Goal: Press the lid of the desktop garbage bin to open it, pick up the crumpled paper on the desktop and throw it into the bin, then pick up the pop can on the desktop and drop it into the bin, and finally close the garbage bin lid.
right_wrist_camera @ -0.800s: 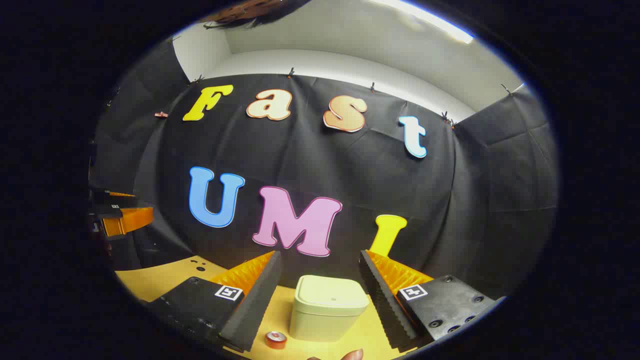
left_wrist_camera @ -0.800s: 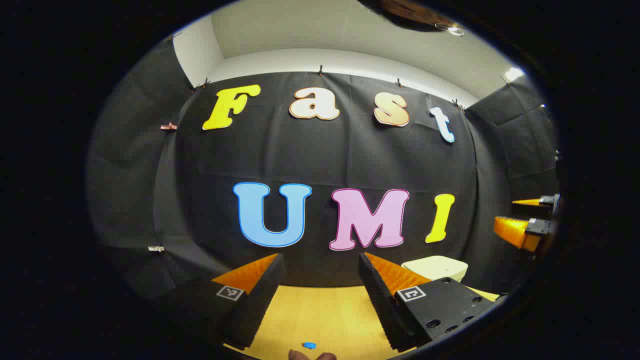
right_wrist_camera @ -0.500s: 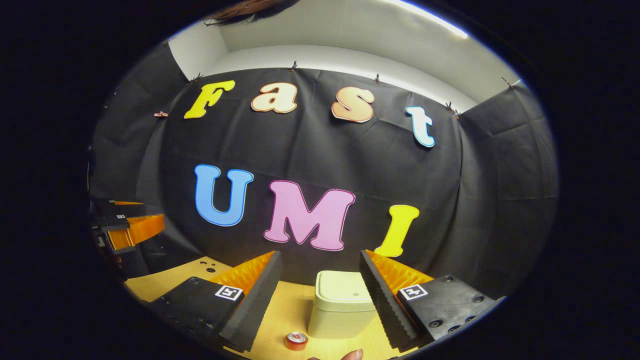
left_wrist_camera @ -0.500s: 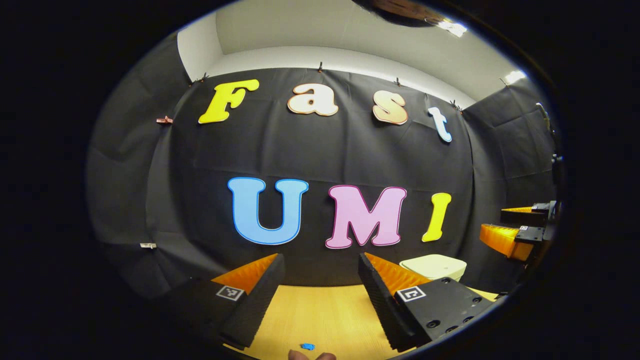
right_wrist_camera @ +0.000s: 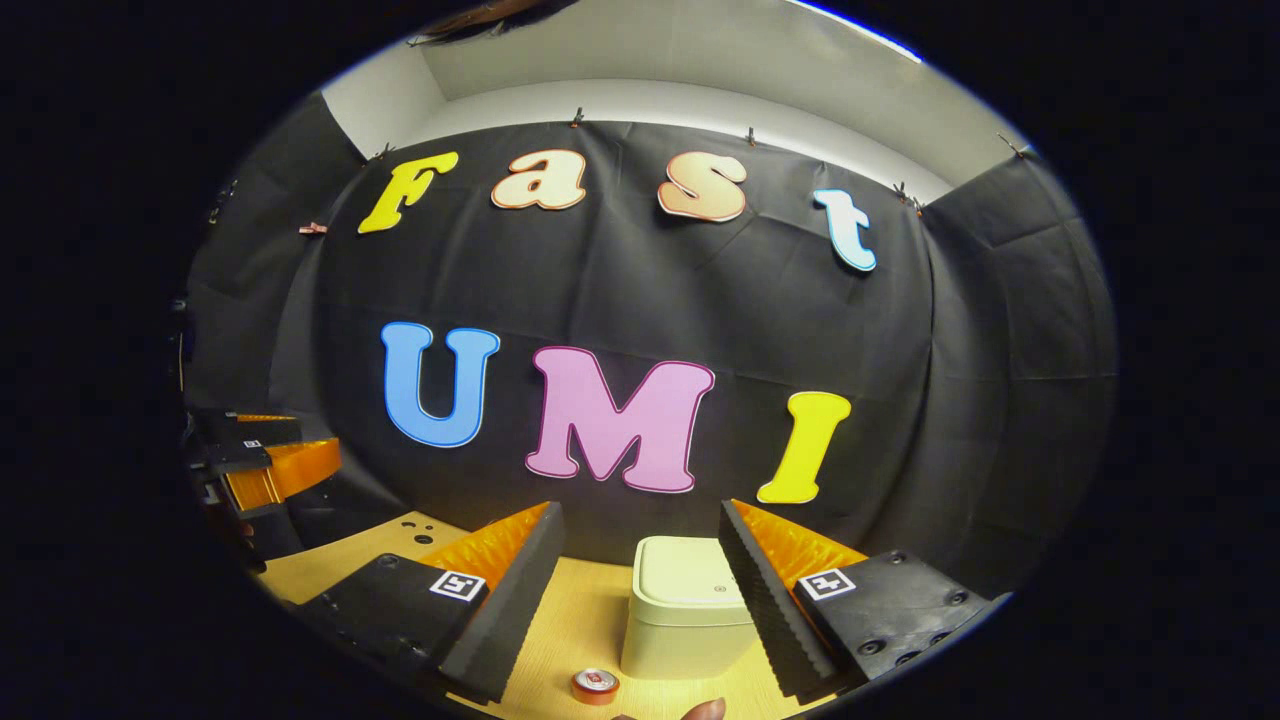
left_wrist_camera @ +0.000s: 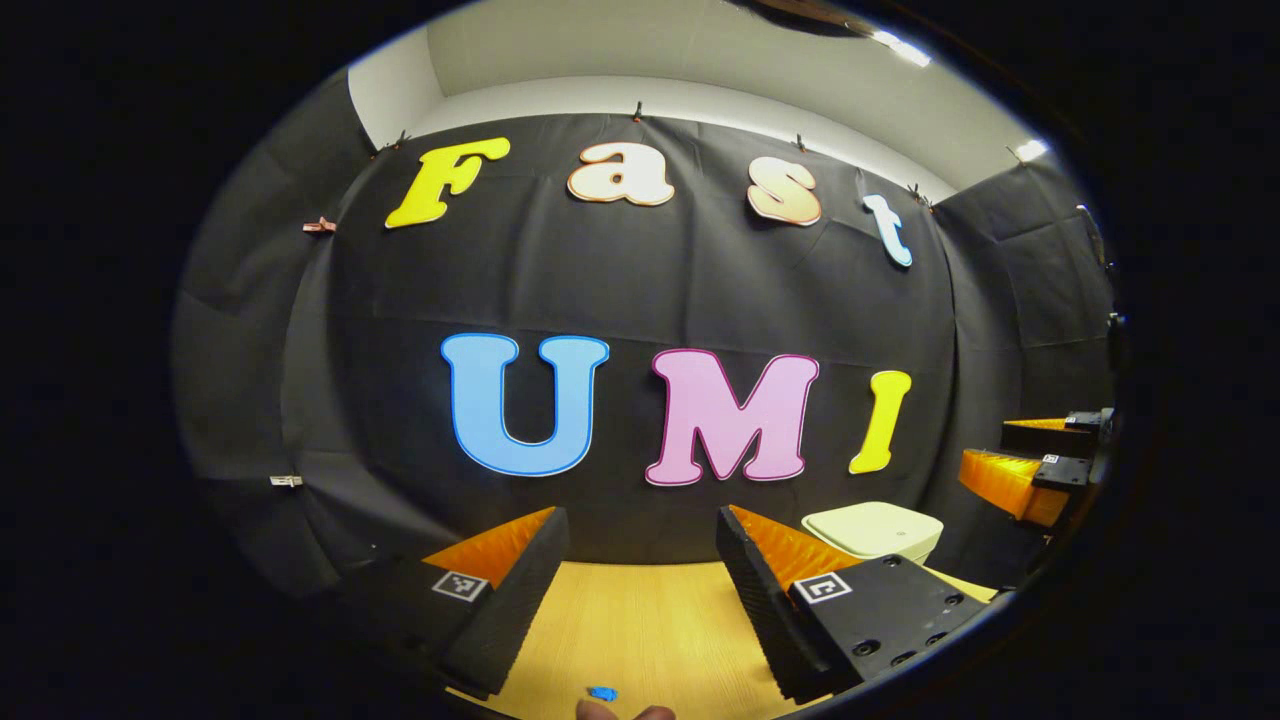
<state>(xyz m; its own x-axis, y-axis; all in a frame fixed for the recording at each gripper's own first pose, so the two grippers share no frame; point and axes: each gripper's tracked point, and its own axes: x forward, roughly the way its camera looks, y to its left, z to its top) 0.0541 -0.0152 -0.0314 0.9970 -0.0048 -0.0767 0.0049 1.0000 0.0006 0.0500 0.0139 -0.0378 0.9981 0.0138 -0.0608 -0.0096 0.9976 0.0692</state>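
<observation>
Light wood-grain desktop, black cloth walls all round. Boxy cream garbage bin, lid down, bottom centre; pop can below it. Right gripper and left gripper both spread, empty.

The left gripper has two long wedge-shaped fingers that taper to a point, and each inner face is a slab of finely ridged foam. Each finger sits on a boxy matte black mount. The right-hand mount has several round screw holes near its close edge. A small square black-and-white marker is stuck on top of each mount. The right gripper is built the same way: ridged wedge fingers, black blocks with screw holes, and a square marker on each. A bare fingertip shows at the near edge.
</observation>
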